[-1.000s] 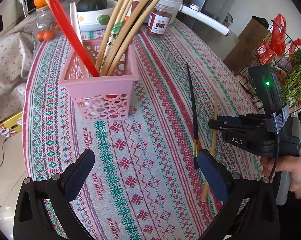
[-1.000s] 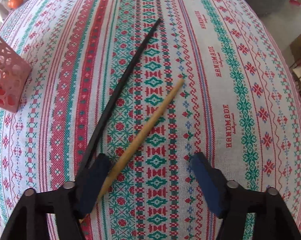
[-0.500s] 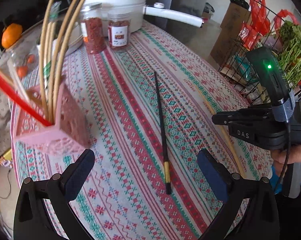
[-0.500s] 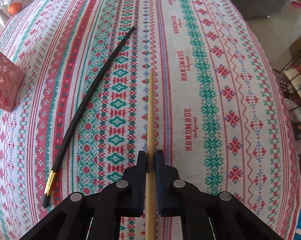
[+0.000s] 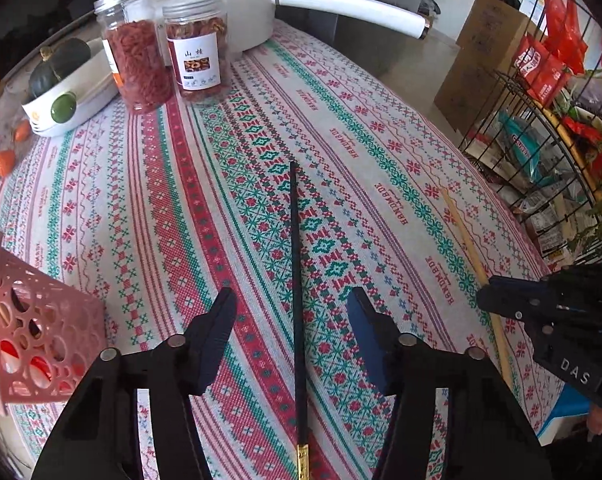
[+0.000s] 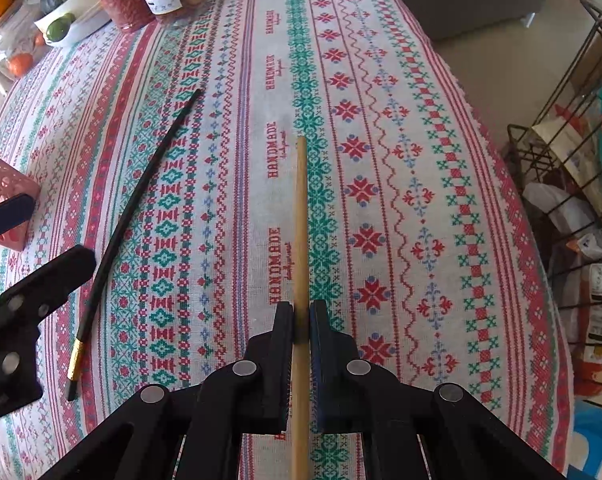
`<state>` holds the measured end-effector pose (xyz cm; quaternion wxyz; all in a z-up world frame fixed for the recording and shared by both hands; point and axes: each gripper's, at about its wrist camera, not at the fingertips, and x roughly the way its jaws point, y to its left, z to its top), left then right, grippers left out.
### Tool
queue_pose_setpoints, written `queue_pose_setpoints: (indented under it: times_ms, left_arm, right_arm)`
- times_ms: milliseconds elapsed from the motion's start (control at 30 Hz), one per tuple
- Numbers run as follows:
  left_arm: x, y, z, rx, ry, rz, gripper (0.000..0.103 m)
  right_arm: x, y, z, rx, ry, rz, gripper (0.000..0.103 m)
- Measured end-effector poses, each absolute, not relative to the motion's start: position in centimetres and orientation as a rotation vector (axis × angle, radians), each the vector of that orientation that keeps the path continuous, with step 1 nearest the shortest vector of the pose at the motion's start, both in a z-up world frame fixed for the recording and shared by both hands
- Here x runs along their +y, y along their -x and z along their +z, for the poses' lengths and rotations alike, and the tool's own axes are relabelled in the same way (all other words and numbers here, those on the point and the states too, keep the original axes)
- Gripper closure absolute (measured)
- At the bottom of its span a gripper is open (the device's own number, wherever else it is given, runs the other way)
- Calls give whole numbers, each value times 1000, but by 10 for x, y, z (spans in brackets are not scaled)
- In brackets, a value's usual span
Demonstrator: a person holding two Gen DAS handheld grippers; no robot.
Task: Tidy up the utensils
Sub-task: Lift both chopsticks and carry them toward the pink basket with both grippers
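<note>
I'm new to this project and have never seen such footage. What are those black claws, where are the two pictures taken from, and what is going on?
No robot here: a person holds a two-finger gripper in each hand, and each picture comes from a camera on one gripper, looking along its fingers. On the patterned tablecloth lies a black chopstick, with a pink basket, jars and a white pot nearby. The left wrist view shows the left gripper: its jaws are closing, the black chopstick between them but not yet touched. The right wrist view shows the right gripper shut on a wooden chopstick.
</note>
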<state>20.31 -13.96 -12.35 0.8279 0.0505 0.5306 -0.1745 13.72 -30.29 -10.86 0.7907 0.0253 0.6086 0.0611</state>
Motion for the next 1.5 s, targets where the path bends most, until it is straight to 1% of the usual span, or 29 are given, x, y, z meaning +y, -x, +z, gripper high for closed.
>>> queue_pose_setpoints:
  times_ms: [33,67,133,233,333,533,700,900,1100,1500]
  left_arm:
    - [-141,-206,-126,1132,-95,-376,56]
    - [-141,-209,-130,1141,-83,-380,60]
    - [-144,-214,-138,1167,-71,-388,78]
    - [-147,-218,-140,1158,-86,-375,89]
    - [-146,-219,-141,1166,-79,-370,97]
    - [-135,-207,-132,1162,-64,-380,98]
    - [-117,-179,-99,1097,-50,-406,98]
    - [-90,-137,-43,948,-53,-434,98]
    - [-55,-99,9,800,-57,-445,98]
    - [4,-70,86,559,46,-389,98]
  right_arm:
    - [-304,-137,-109,1312,-57,136,97]
    - [-305,-138,-108,1312,-60,141,97]
    - [-305,-139,-109,1314,-65,151,97]
    - [-304,-143,-112,1320,-69,157,97]
    - [-305,-143,-114,1326,-69,158,97]
    - [-309,-144,-113,1313,-86,163,97]
    - [-309,-144,-99,1263,-118,177,97]
    - [-300,-132,-54,1128,-154,213,97]
    - [-278,-115,-8,972,-90,242,97]
    - [-245,-107,62,747,-64,295,97]
